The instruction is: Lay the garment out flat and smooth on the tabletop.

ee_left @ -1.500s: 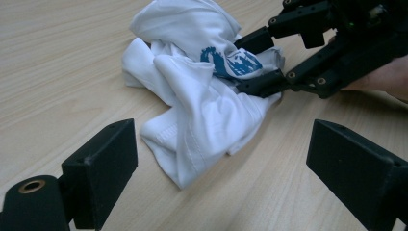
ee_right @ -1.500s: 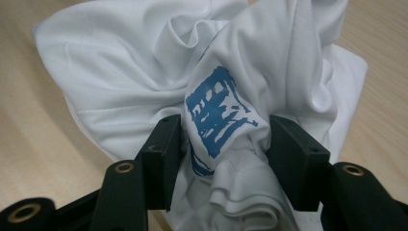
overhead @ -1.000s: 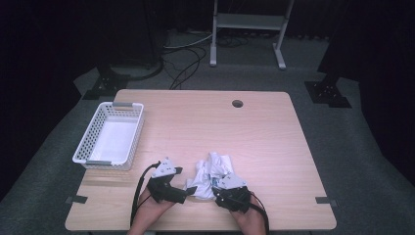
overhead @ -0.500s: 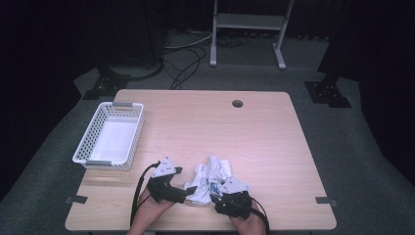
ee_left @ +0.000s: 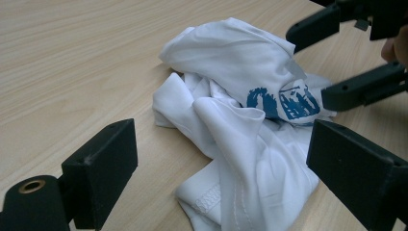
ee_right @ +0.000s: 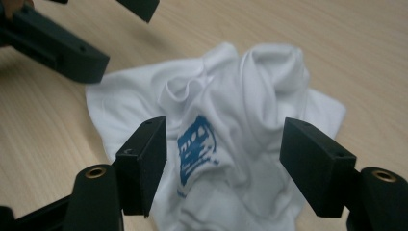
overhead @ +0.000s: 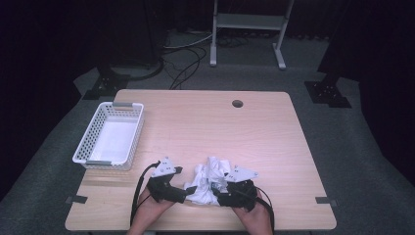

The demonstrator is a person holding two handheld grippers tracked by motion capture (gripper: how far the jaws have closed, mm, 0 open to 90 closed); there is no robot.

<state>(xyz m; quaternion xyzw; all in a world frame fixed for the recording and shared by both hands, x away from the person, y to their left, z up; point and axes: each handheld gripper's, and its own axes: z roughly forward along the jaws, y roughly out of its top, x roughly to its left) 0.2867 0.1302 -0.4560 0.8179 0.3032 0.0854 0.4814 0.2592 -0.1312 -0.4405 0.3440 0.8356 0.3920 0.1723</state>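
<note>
Left gripper view: white T-shirt (ee_left: 240, 120) crumpled, soft, light
Grab: hem fold
Left gripper (ee_left: 221, 178): released
Right gripper (ee_right: 223, 166): released

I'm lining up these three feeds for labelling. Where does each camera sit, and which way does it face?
High view: fixed above the person's side, looking forward and down on the table; both hands, left gripper and right gripper enter at the bottom.
Left gripper view: rides the left gripper, looking along its open jaws at the white shirt.
Right gripper view: rides the right gripper, jaws open, facing the shirt.
Both gripper views share the shirt's blue print.
</note>
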